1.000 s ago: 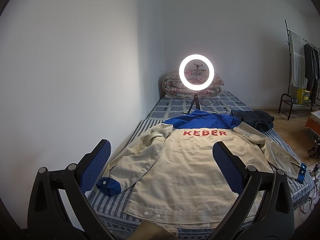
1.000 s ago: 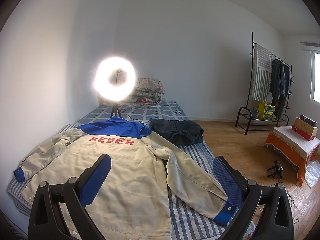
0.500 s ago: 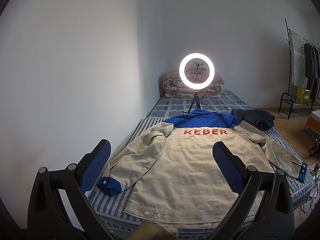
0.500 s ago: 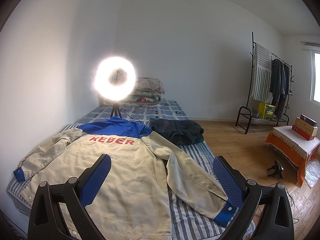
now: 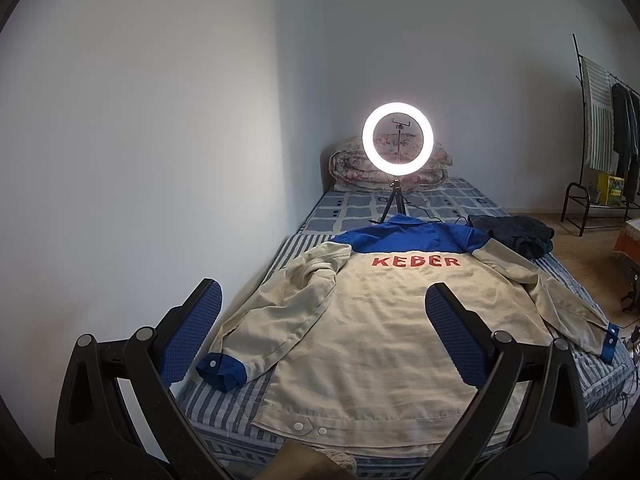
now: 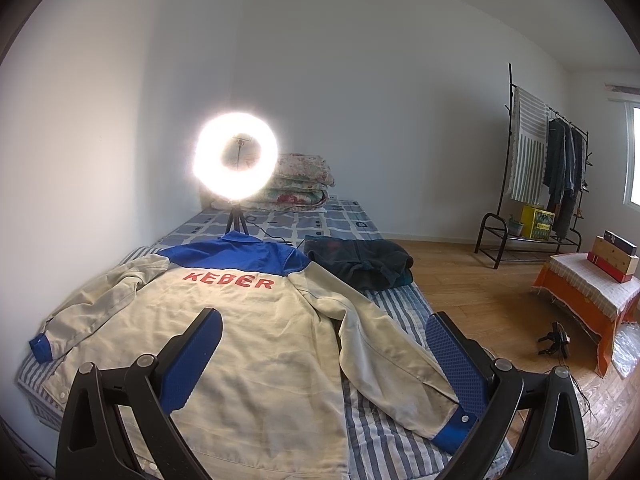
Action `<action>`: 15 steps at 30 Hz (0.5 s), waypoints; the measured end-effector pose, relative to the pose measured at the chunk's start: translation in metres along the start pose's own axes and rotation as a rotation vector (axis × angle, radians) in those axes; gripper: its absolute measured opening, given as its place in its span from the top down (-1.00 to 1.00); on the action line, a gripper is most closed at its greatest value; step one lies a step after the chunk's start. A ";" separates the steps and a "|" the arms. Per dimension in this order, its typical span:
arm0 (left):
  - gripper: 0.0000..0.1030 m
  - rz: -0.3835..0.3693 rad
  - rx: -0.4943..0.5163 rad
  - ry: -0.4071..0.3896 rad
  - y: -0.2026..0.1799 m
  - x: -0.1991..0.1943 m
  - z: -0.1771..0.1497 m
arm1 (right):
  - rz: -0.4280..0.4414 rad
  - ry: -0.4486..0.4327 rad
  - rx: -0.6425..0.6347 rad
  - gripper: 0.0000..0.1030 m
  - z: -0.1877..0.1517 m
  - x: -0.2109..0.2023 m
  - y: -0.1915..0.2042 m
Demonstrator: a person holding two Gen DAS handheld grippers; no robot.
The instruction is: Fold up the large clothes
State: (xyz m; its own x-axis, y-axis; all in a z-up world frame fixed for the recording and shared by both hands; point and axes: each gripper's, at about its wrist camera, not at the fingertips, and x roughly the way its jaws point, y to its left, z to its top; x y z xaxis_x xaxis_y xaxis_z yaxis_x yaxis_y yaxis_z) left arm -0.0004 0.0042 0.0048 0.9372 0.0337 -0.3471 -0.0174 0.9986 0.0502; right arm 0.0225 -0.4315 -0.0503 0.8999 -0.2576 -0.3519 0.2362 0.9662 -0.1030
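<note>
Beige jacket (image 5: 384, 328) with blue yoke lies back-up, sleeves spread, flat on the striped bed (image 5: 224, 412). I hold my left gripper (image 5: 322, 332) and right gripper (image 6: 324, 356) above its hem, jaws wide, gripping nothing.

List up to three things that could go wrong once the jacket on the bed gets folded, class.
1. The ring light stands just behind the jacket collar; a lifted fold might topple it.
2. The right sleeve cuff lies near the mattress edge and could slide off.
3. The dark clothes lie close to the shoulder and may snag.
</note>
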 end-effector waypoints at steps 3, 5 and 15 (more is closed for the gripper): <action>-1.00 0.004 0.000 0.004 0.002 0.002 -0.001 | 0.003 0.001 -0.002 -0.99 0.000 0.001 0.002; -1.00 0.007 0.000 0.006 0.002 0.004 0.000 | 0.006 0.001 -0.003 -0.99 0.001 0.002 0.003; -1.00 0.053 0.009 0.030 0.012 0.018 -0.003 | 0.017 0.010 0.002 -0.99 0.004 0.010 0.011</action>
State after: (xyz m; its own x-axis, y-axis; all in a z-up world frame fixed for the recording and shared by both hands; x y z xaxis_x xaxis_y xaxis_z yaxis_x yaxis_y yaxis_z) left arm 0.0154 0.0173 -0.0043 0.9242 0.0882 -0.3715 -0.0638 0.9950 0.0774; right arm 0.0353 -0.4229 -0.0510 0.9002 -0.2408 -0.3627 0.2213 0.9706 -0.0950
